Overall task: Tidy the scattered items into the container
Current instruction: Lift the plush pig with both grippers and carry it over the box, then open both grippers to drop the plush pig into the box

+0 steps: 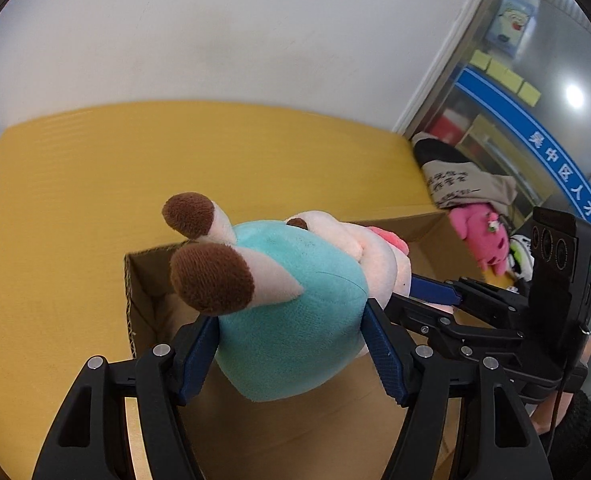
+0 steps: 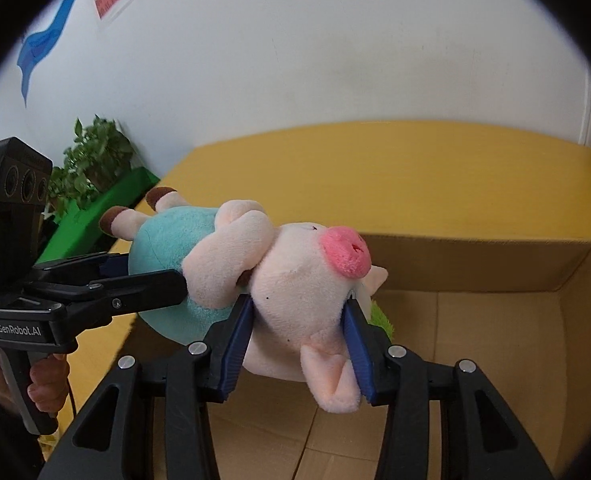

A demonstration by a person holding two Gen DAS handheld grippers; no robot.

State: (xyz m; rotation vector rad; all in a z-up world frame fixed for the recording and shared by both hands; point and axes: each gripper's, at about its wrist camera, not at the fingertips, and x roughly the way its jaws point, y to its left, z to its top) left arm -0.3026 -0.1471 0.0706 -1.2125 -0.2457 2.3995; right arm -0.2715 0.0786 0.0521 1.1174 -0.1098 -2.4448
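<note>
I hold the plush pig (image 2: 295, 292) level over the cardboard box (image 2: 475, 264) — left tongs (image 1: 291, 356) clamp its teal body, right tongs (image 2: 299, 344) its head — long axis left-right.

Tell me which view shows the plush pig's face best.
The right wrist view: the plush pig shows its pink snout and head, pinched by the right hand-held gripper. The left wrist view shows mainly its teal body and brown feet, held by the left hand-held gripper; the face is nearly hidden.
</note>
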